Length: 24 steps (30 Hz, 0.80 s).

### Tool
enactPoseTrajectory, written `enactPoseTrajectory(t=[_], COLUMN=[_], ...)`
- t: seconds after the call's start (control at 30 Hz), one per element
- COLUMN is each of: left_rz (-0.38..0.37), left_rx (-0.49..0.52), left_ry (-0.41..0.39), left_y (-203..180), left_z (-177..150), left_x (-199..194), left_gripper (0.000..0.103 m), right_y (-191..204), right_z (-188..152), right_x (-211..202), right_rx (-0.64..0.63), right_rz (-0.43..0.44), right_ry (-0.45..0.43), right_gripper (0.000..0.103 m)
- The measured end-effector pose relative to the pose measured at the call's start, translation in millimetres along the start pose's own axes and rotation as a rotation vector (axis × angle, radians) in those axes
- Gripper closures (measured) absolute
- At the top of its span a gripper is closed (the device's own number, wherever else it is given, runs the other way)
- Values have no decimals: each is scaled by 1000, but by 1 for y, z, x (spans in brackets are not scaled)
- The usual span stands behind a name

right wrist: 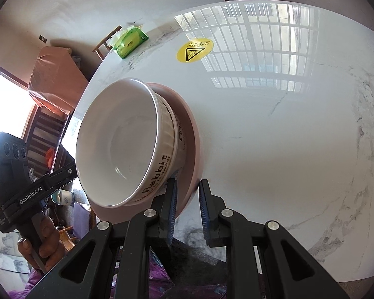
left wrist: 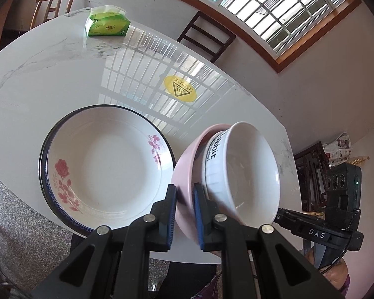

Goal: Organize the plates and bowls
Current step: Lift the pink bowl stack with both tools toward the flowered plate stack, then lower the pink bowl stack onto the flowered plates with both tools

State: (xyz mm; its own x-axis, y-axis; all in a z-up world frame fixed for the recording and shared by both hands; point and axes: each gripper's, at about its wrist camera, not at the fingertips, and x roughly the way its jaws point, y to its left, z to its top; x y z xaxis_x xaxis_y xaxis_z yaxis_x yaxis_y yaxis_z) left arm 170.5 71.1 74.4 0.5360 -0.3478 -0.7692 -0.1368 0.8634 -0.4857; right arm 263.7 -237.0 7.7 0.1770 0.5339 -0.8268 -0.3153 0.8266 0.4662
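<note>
Left wrist view: the left gripper is clamped on the rim of a pink bowl, lower centre, with a white bowl nested inside. Only here do the stacked plates show, at lower left on the marble table.

The right wrist view shows the right gripper pinching the pink bowl's rim at lower centre. A hand holds the other gripper at lower left. Both views show the green tissue pack and yellow sticker.

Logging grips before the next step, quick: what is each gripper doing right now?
Left gripper: shut on the pink bowl rim.
Right gripper: shut on the pink bowl's opposite rim.
</note>
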Motion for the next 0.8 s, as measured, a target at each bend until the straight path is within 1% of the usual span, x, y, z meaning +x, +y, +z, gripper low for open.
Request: enactPoseTrajectory(t=[0.3, 0.47, 0.8], left_rz=[28, 43, 64], left_rx=[-29, -50, -88], left_ry=[-49, -61, -83], left_y=[23, 44, 74], left_z=[7, 8, 17], left_x=[-29, -40, -51], left_gripper=[89, 89, 90], right_y=[33, 52, 82], right_z=[8, 13, 22], right_x=[9, 17, 41], right_rx=[-42, -61, -94], right_rz=[22, 33, 39], right_ry=[3, 10, 38], right_gripper=[85, 85, 85])
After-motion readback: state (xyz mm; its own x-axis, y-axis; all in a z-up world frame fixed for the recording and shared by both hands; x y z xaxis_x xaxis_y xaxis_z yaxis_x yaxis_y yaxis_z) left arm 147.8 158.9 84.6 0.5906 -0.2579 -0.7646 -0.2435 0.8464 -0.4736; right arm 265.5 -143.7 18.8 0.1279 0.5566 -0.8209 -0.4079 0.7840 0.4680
